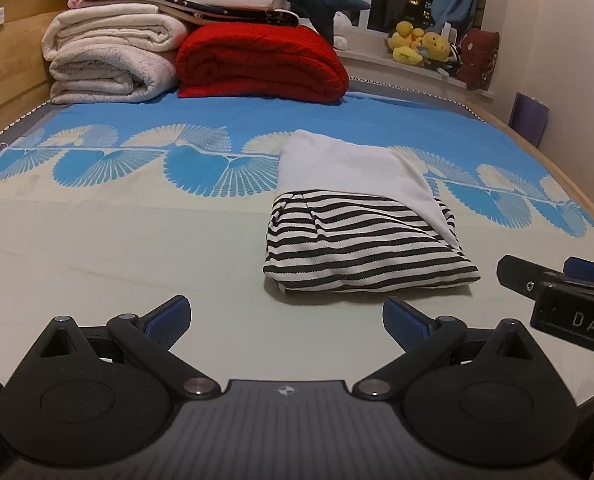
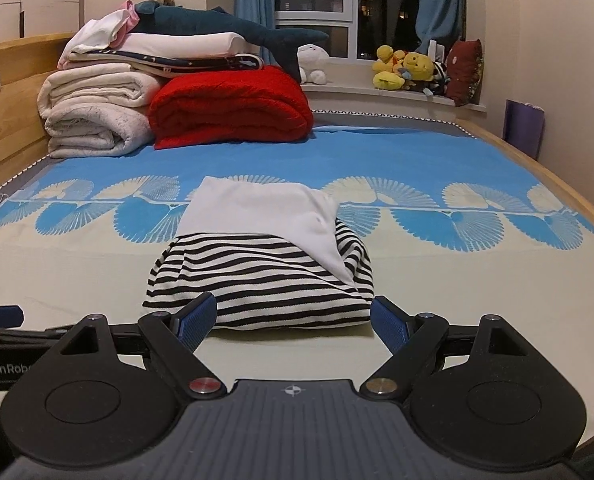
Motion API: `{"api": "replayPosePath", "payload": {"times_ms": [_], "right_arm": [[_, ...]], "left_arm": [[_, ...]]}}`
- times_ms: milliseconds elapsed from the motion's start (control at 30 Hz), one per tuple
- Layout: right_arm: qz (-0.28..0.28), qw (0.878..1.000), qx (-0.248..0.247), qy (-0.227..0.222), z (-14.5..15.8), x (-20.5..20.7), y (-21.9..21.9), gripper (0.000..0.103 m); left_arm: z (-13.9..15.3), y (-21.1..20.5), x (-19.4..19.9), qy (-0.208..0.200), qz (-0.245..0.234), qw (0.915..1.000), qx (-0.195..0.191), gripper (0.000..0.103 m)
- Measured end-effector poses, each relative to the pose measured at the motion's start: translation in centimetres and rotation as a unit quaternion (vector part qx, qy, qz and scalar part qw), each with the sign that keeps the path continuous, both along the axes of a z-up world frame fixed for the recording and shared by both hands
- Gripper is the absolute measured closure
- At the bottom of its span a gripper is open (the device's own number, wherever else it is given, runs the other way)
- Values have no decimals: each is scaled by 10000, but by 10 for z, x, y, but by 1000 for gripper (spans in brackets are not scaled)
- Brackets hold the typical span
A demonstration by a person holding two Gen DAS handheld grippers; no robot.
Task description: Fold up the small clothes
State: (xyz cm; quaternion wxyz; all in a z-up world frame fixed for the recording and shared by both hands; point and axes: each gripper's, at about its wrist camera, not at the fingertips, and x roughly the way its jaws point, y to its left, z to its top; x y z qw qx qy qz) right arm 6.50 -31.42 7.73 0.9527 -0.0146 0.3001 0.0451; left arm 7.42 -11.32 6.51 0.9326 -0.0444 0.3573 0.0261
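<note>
A small folded garment lies on the bedsheet (image 2: 77, 264), black-and-white striped (image 2: 257, 280) with a white part (image 2: 257, 208) folded over its far side. In the left wrist view the same garment (image 1: 361, 248) lies ahead and to the right of my left gripper (image 1: 287, 314), which stands open over bare sheet with nothing between its fingers. My right gripper (image 2: 295, 312) is open wide, its blue pads (image 2: 389, 322) flanking the garment's near edge without pressing it. The right gripper (image 1: 557, 284) also shows at the right edge of the left wrist view.
Folded white blankets (image 2: 93, 116) and a red blanket (image 2: 233, 108) are stacked at the bed's far end, a plush shark (image 2: 225, 26) on top. Plush toys (image 2: 409, 68) sit on the windowsill. A wooden bed frame (image 2: 537, 168) runs along the right.
</note>
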Motion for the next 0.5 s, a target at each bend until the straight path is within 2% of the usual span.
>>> {"api": "replayPosePath", "payload": {"times_ms": [333,500], "right_arm": [[221,9993,-277,-95,-1,-3,13,18],[196,9994,-250,-105,1,-3,13,18]], "left_arm": [[0,-1,0,-31,-50,10000,38,1],[0,-3,-1,-44,-81,9999,41,1]]}}
